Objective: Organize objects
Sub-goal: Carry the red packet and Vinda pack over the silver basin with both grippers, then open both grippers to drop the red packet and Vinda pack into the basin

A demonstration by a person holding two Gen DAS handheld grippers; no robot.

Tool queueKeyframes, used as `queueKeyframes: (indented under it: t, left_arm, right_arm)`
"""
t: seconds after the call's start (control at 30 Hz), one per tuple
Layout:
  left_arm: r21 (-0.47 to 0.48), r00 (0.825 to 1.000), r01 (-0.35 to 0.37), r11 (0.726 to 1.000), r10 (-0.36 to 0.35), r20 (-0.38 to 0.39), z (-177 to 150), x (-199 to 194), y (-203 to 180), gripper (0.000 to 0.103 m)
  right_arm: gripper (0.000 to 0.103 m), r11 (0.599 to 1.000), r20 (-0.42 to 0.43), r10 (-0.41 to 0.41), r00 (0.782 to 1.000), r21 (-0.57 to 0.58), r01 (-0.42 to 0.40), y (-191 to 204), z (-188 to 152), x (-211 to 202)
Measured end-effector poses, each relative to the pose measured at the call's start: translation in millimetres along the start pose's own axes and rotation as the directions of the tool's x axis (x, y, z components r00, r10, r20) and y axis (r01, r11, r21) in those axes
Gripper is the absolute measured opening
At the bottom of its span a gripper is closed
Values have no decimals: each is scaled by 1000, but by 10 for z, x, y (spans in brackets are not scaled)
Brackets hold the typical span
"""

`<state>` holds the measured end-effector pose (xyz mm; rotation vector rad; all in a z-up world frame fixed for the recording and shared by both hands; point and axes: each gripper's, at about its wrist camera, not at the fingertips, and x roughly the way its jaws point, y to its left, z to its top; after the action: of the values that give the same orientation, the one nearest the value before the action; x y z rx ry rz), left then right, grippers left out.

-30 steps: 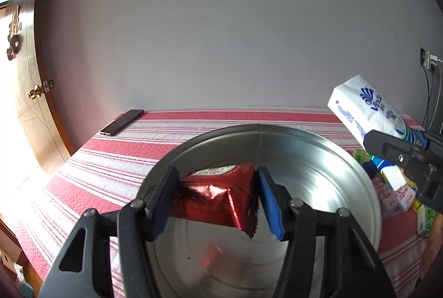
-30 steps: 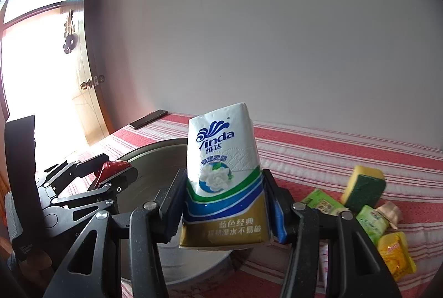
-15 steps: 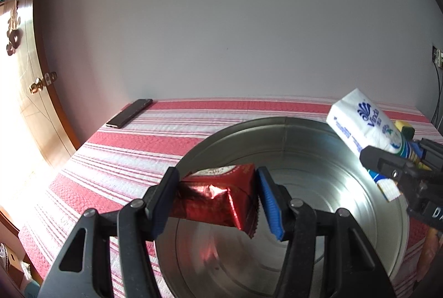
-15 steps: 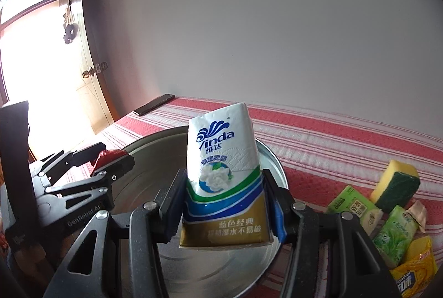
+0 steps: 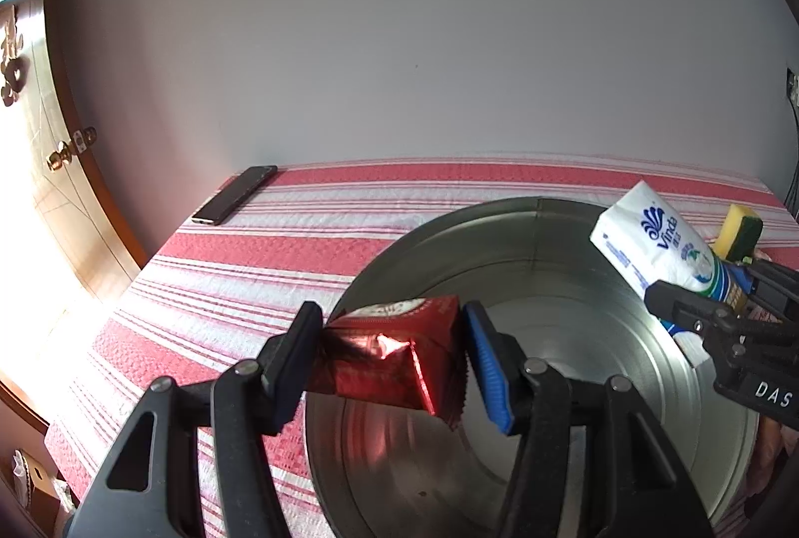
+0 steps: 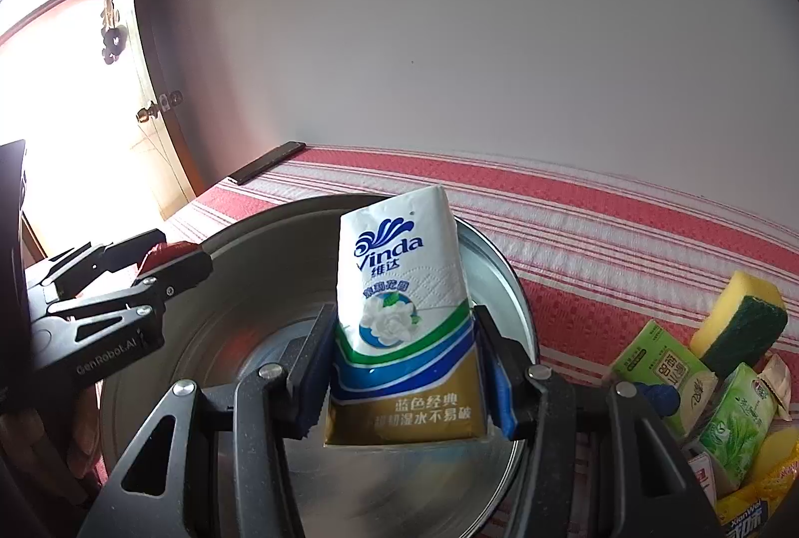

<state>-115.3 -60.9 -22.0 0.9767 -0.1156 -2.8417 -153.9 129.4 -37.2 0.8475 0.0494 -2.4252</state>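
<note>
Basin (image 5: 539, 208) interior bare; packets (image 6: 699, 393) crowd its right side

A plain pale wall (image 5: 399, 38) fills the upper half of both views, unmarked save for a tiny dark speck. At the left edge of the frame stands a brown wooden door (image 5: 75, 188) with a brass knob (image 5: 62, 156) and a dark hanging ornament (image 6: 112, 38); hard white daylight pours in beside it and washes out that side. The counter (image 5: 299, 248) meets the wall, covered by a red and white striped cloth. At the far right edge, a wall socket (image 5: 793, 86) with cables shows.
</note>
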Motion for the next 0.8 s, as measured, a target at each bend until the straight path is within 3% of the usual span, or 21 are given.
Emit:
queueKeyframes:
  t: [0.4,0.8]
  left_arm:
    - [26,999,-4,1000,6,-46,48,122,-17,59]
    - [39,999,-21,999,23,-43,80,177,-10,63]
  right_arm:
    - [54,1000,-30,4,1000,-2,-4,-24,6,21]
    - [56,1000,-52,-3,999,-12,2,4,33,-26]
